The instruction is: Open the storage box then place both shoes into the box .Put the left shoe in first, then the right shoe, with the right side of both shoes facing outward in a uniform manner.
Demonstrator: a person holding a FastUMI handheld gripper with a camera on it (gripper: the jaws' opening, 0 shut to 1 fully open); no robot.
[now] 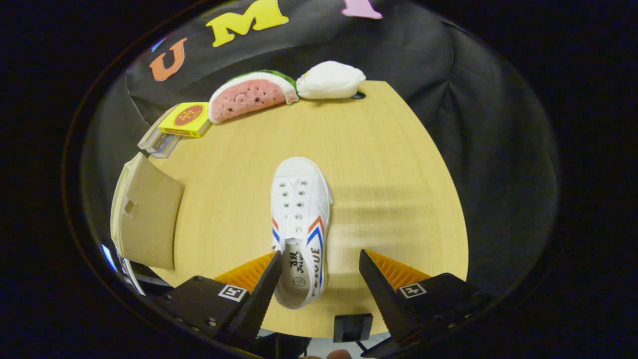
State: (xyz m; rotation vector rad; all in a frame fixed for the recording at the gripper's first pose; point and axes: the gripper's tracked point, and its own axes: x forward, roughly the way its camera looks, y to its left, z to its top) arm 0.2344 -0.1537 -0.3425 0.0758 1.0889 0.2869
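A white canvas shoe (300, 219) with red and blue side stripes lies on the wooden table (389, 164), toe pointing away from me. Its heel end sits between my fingers, close against the left finger (259, 294); the right finger (381, 294) stands well apart from it. My gripper (319, 264) is open, hovering over the shoe's heel and pressing on nothing. To the left stands the beige storage box (149, 214) with its flap raised. I cannot see inside it from here.
At the table's far side lie a watermelon-slice plush (249, 94), a white plush (330, 80) and a yellow box (185, 118) on a clear stand. A small black block (352, 326) sits at the near table edge. Bare wood lies right of the shoe.
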